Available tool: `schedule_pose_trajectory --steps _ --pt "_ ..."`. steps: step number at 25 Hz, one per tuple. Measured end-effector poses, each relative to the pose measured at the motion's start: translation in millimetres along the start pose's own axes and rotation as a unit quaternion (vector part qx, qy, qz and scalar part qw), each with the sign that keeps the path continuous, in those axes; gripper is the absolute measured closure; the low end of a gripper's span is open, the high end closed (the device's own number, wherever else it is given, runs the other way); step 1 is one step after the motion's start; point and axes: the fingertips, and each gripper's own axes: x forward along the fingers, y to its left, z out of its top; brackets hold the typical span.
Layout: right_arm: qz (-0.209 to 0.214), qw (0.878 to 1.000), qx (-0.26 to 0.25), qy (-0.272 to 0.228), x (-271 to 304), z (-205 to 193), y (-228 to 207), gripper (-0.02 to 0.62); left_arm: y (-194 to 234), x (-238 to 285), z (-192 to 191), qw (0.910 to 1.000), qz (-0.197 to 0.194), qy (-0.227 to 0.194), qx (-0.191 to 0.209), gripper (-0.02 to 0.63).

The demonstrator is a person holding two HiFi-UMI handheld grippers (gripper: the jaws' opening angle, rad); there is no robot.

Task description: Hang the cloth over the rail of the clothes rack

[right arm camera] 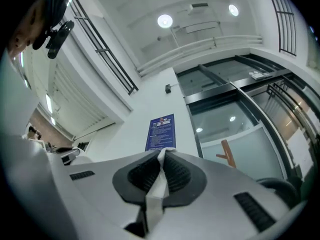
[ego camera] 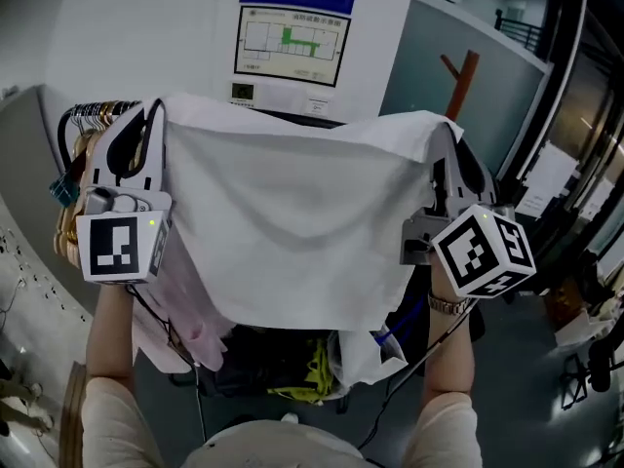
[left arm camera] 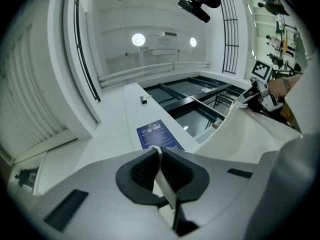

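In the head view a white cloth (ego camera: 292, 213) is stretched wide and held up in front of me by its top corners. My left gripper (ego camera: 148, 117) is shut on the top left corner and my right gripper (ego camera: 446, 136) on the top right corner. In the left gripper view, a strip of cloth (left arm camera: 162, 176) is pinched between the left gripper's (left arm camera: 160, 151) pads, and the cloth runs off to the right. A fold of cloth (right arm camera: 157, 184) is likewise clamped in the right gripper (right arm camera: 163, 155) in its own view. The spread cloth hides the rack's rail.
Several wooden and metal hangers (ego camera: 83, 135) crowd the rack at the left. A pink garment (ego camera: 185, 330) hangs below them. Dark items and something yellow-green (ego camera: 312, 369) lie under the cloth. A wall poster (ego camera: 292, 42) and a wooden coat stand (ego camera: 460, 71) are behind.
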Motion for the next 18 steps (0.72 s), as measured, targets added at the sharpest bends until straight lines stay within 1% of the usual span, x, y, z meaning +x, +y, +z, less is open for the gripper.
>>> schedule_pose_trajectory --steps 3,4,7,9,13,15,18 --pt "0.01 1.0 -0.017 -0.012 20 16 -10 0.568 3 20 6 0.9983 0.026 0.006 0.053 0.589" --pt "0.011 1.0 -0.015 -0.015 26 19 -12 0.568 4 27 6 0.9975 0.029 0.009 0.064 0.589" --pt "0.013 1.0 -0.009 -0.016 41 22 -17 0.568 12 49 6 0.997 0.029 0.019 0.069 0.589" --pt "0.013 0.999 -0.027 -0.014 50 24 -18 0.566 17 64 7 0.9966 0.03 0.022 0.073 0.588" --pt "0.007 0.998 -0.066 -0.015 77 34 -20 0.566 29 97 9 0.9935 0.034 0.023 0.106 0.588" --pt "-0.001 0.996 -0.084 -0.018 93 40 -22 0.566 33 115 9 0.9931 0.031 0.022 0.111 0.588" --pt "-0.009 0.995 -0.093 -0.017 116 41 -27 0.566 38 137 4 0.9917 0.028 0.024 0.123 0.588"
